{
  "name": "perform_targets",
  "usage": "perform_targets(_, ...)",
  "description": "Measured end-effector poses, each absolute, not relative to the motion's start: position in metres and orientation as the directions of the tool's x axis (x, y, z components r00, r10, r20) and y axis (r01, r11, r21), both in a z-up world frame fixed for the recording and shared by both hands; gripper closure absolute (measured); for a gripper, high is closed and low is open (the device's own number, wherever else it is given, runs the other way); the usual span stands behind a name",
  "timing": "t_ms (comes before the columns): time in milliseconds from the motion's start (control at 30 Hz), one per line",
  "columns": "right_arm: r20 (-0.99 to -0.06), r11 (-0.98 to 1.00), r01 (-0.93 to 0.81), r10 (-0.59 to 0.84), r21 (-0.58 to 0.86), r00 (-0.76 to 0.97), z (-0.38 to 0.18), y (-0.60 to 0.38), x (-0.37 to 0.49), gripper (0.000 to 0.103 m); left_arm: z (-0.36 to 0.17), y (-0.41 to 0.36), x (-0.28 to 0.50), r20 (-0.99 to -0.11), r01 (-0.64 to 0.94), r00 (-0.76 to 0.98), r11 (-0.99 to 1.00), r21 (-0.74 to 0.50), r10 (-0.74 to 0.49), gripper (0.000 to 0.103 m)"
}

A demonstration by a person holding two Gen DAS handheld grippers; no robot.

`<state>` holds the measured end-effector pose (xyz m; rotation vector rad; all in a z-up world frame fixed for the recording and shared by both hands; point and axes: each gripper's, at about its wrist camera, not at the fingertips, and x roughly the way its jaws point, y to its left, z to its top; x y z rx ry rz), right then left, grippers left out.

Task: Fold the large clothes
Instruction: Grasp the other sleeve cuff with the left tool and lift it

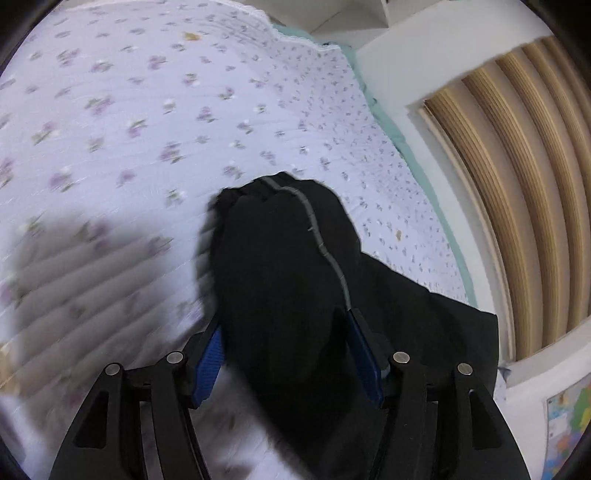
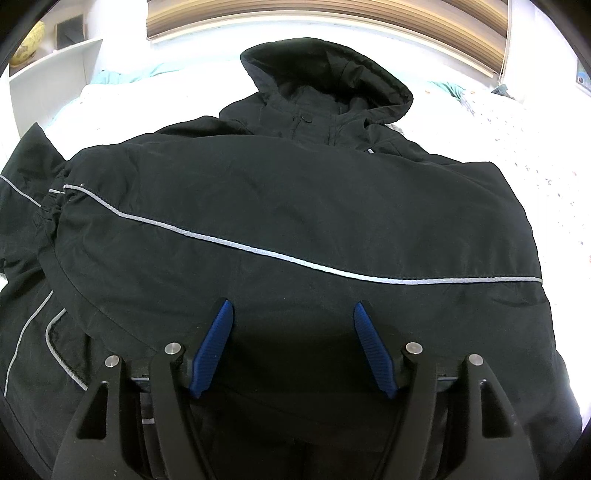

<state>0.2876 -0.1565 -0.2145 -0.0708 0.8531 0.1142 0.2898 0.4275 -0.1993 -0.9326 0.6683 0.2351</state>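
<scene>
your left gripper (image 1: 286, 332) angles down, jaws apart around a black padded jacket sleeve (image 1: 280, 258); grip unclear. right gripper (image 2: 293, 332) open over the black hooded jacket (image 2: 295, 203) on the floral quilt (image 1: 129, 110).

The jacket (image 2: 295, 206) lies on the bedspread (image 1: 147, 110), hood (image 2: 328, 81) farthest, a sleeve (image 1: 280, 258) between the left jaws.

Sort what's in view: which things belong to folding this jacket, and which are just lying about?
Part of the job:
- black hooded jacket
- jacket sleeve between the left gripper fingers
- floral bedspread, the folding surface

Lying about:
- globe on the white shelf
- window blind
- map poster
</scene>
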Motion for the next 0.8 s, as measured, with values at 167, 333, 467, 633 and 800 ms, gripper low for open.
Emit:
perform_targets(167, -0.755, 0.992, -0.128, 0.069, -0.020, 0.652, -0.215, -0.156, 0.288, 0.032, -0.183, 0.419, 0.290, -0.611, -0.457, 0.791, 0.637, -0.620, -0.027, 0.082)
perform_targets(333, -0.754, 0.991, -0.129, 0.070, -0.020, 0.653, -0.215, -0.156, 0.288, 0.032, -0.150, 0.410, 0.253, -0.624, -0.624, 0.721, 0.673, -0.397, 0.300, 0.083)
perform_targets(467, -0.754, 0.991, -0.129, 0.070, -0.019, 0.653, -0.215, -0.156, 0.288, 0.032, -0.162, 0.417, 0.257, -0.707, -0.651, 0.653, 0.678, -0.341, 0.272, 0.083)
perform_targets(633, -0.755, 0.992, -0.127, 0.070, -0.017, 0.652, -0.215, -0.157, 0.288, 0.031, -0.143, 0.398, 0.250, -0.667, -0.607, 0.688, 0.732, -0.310, 0.287, 0.083)
perform_targets(800, -0.753, 0.992, -0.122, 0.074, -0.009, 0.654, -0.215, -0.158, 0.288, 0.029, -0.086, 0.354, 0.234, -0.564, -0.482, 0.786, 0.823, -0.301, 0.254, 0.083)
